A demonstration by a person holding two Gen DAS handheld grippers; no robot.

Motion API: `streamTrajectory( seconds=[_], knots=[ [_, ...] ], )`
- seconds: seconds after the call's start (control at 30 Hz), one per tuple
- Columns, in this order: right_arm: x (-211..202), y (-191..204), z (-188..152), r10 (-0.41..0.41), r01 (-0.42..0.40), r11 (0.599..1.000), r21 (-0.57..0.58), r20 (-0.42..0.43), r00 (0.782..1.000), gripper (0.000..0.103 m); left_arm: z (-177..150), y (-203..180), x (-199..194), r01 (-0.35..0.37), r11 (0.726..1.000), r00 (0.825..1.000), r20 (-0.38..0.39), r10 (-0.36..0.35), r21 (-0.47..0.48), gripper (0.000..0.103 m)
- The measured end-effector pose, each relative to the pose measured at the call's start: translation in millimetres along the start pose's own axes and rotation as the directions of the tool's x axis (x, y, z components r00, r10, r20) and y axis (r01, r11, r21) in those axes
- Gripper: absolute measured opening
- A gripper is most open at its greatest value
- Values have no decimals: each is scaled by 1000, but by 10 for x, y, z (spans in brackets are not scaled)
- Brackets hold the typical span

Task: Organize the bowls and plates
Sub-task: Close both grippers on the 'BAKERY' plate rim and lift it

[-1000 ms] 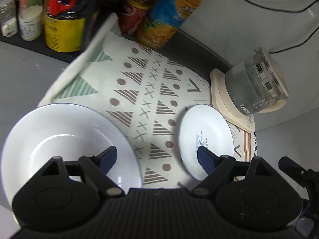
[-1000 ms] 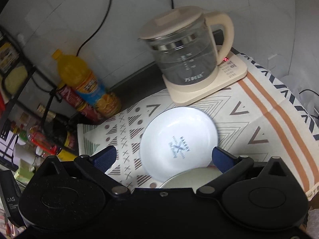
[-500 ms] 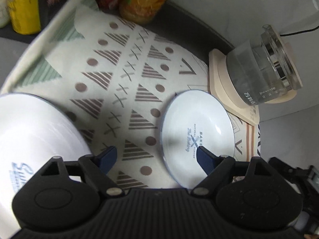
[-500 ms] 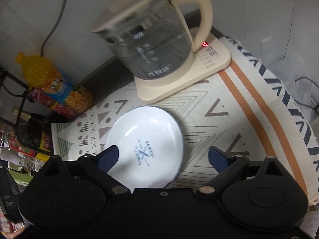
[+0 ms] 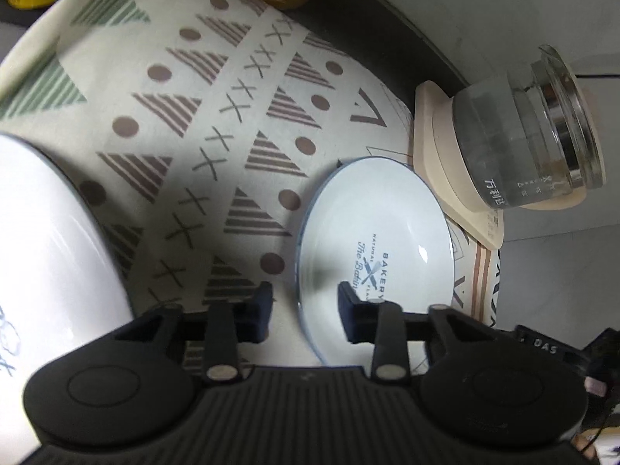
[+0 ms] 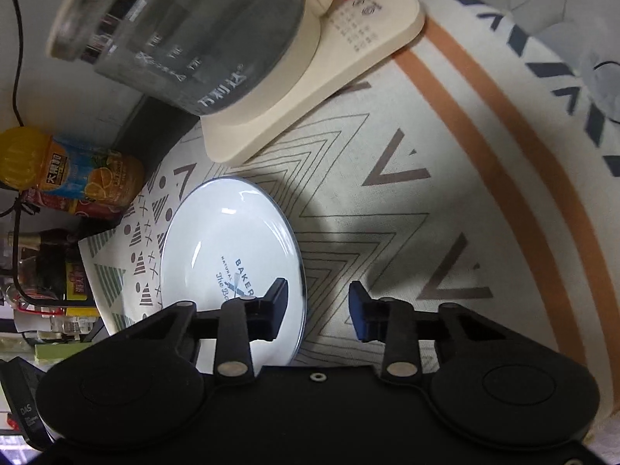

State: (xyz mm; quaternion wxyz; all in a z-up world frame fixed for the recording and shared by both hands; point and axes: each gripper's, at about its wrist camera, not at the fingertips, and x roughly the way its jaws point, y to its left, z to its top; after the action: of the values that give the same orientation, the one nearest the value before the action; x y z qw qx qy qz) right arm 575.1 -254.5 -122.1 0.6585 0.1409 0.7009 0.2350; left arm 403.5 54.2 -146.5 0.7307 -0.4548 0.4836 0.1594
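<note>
The small Bakery plate [image 5: 374, 248] lies flat on the patterned cloth [image 5: 217, 124] between both tools, its rim straddled by the partly parted left gripper [image 5: 304, 306] and likewise by the right gripper [image 6: 318, 304], neither clamped.

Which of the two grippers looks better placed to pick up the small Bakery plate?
Either: left gripper and right gripper each straddle an opposite rim of the Bakery plate, jaws open, nothing gripped.
</note>
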Motion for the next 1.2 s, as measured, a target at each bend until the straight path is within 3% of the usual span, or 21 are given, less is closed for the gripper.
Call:
streamTrajectory(
  seconds=[0.33,0.53,0.63,0.73,0.87,1.2],
  knots=[
    [234,19,92,41,-43,999,-27,-81,996,17,-34,-17,219,1,999,999,-48,-2,-34,18],
    [347,24,106,33,-39,998,-57,-104,994,16,-69,-3,293,10,999,998,-64,-12,-34,11],
    [358,-13,114,57,-62,997,-47,-104,993,14,-66,21,294,20,999,998,-65,-22,-37,9],
    [337,-1,109,74,-80,995,-54,-99,992,5,-74,29,280,25,999,998,-61,-27,-33,8],
    [236,115,67,61,-69,990,-125,-64,996,5,-63,-4,186,36,999,999,-31,-36,-6,8],
    [7,269,28,76,-76,987,-145,-2,997,7,-24,-48,-4,72,997,997,-1,-72,32,8]
  ],
)
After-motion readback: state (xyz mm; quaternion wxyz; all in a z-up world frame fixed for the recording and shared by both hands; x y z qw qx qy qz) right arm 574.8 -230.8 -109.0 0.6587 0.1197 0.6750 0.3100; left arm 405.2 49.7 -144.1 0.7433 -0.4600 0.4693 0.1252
